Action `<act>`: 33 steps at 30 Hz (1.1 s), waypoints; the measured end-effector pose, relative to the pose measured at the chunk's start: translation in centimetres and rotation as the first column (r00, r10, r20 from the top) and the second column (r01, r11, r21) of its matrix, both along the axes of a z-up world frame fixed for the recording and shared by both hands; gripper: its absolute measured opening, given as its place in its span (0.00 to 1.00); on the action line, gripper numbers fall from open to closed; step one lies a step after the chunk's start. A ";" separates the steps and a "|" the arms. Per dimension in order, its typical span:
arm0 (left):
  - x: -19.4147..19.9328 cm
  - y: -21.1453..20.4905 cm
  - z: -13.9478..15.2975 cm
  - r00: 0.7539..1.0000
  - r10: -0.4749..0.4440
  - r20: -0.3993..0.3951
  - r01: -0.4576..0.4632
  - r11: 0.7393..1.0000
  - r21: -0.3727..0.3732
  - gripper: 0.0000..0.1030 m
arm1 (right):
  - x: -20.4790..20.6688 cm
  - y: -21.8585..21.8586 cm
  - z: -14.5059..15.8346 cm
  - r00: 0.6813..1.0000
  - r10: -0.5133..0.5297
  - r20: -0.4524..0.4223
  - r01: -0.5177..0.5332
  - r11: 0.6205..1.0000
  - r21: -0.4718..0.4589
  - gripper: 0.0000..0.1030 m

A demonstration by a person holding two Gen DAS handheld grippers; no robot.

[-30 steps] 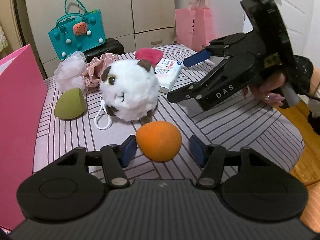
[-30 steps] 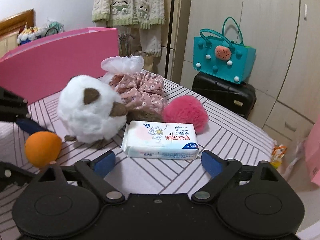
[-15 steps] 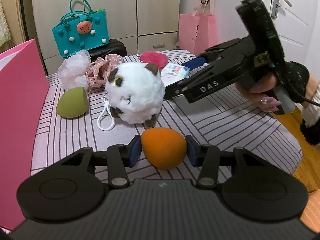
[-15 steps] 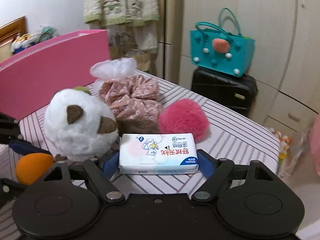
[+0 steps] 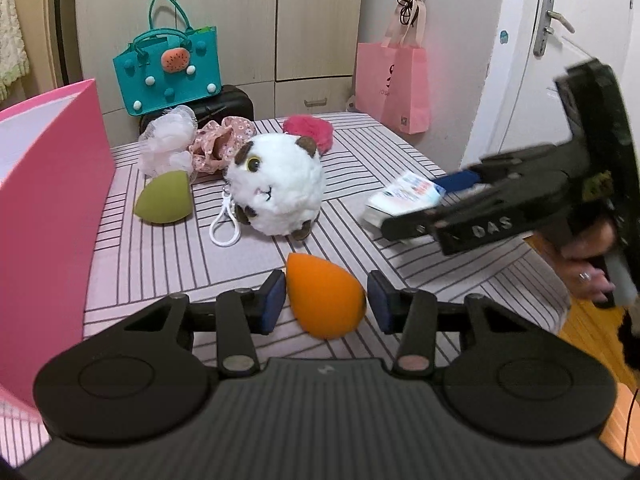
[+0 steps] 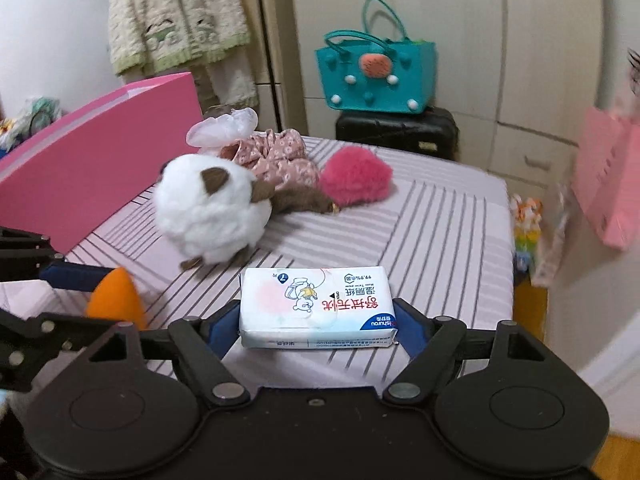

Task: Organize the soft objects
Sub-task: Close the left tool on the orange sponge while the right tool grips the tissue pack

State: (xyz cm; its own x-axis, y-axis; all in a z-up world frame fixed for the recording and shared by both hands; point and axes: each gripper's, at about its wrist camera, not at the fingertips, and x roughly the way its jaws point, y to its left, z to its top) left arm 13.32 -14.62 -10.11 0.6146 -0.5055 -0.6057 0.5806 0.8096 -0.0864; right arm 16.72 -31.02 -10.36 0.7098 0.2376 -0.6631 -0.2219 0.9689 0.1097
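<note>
Orange sponge (image 5: pixel 325 296) sits between the left claw (image 5: pixel 326 300) pads, looks clamped though the right pad seems a hair off, pointed end tipped up-left over the striped worktop (image 5: pixel 168 248). Right claw (image 6: pixel 316 326) has just closed on the tissue pack (image 6: pixel 316 306), long side across the pads

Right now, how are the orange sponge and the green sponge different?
The orange sponge sits between the left gripper pads, near the table's front edge; the green sponge lies free farther back, beside the pink box. The orange sponge's tip points up and away; the green sponge shows a flat cut face. Both are teardrop-shaped makeup sponges of similar size.
</note>
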 end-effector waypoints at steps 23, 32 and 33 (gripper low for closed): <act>1.8 -0.7 -1.0 0.998 0.040 -0.050 -0.046 0.993 -0.109 0.51 | -5.4 1.1 1.3 0.997 -0.080 0.004 0.080 0.996 0.030 0.80; 2.7 -2.7 -1.8 0.999 0.031 -0.013 -0.032 0.997 -0.070 0.45 | -5.2 0.3 0.2 0.996 -0.087 -0.012 0.087 0.995 0.047 0.80; 2.5 -2.6 -1.7 1.000 0.024 -0.010 -0.025 0.998 -0.065 0.45 | -5.2 0.3 0.2 0.996 -0.084 -0.015 0.085 0.995 0.044 0.80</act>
